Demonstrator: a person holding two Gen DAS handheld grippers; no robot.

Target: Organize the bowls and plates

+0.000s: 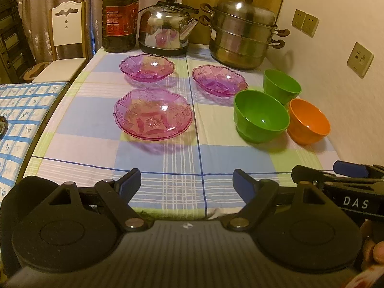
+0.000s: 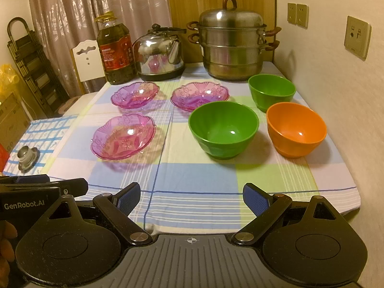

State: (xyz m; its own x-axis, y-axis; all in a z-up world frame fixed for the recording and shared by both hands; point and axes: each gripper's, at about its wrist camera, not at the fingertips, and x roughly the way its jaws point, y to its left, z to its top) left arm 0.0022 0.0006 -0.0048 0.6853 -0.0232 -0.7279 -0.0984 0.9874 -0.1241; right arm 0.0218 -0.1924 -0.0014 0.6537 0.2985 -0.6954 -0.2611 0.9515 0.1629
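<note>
Still at start: left gripper and right gripper hover over counter near edge, fingers wide, holding nothing; three purple plates lie apart, two green bowls and orange bowl clustered near wall; nothing stacked; next move likely calls for reaching nearest dish, gripping rim

Purple plates, green bowls, orange bowl, checked cloth
</note>
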